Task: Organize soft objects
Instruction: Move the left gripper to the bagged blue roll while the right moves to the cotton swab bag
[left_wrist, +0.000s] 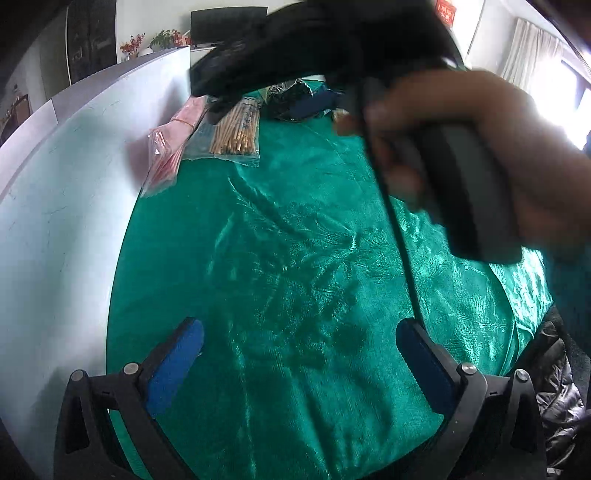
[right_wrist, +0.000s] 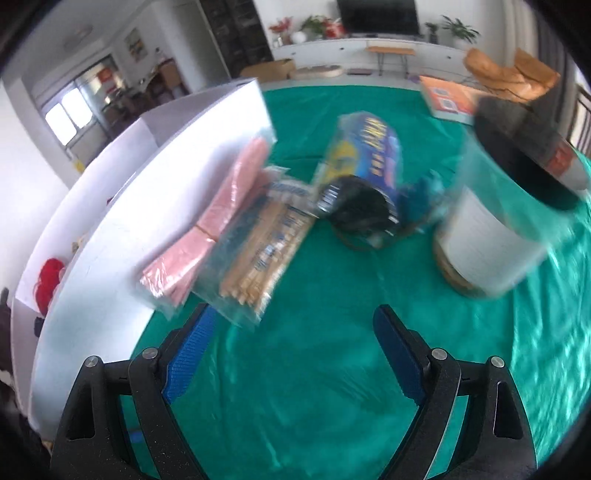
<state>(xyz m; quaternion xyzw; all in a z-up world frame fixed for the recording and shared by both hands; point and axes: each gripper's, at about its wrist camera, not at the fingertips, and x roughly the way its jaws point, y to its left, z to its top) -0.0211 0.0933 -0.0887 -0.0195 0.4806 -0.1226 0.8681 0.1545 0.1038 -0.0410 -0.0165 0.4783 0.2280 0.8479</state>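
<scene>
Both grippers spread wide, empty, over shiny green cloth.

Ahead-left of right gripper – clear bag of wooden sticks, long axis running away; pink soft bundle bagged alongside, against white board. Farther: blue-yellow packet, white roll. Left gripper gaping; hand above-right.

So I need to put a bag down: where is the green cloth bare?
Bare: the wide near stretch of the green cloth ahead of the right gripper and the left gripper. Crowded farther back: pink packet and chopsticks bag by the white board, then the blue bag and plastic-wrapped roll.
</scene>
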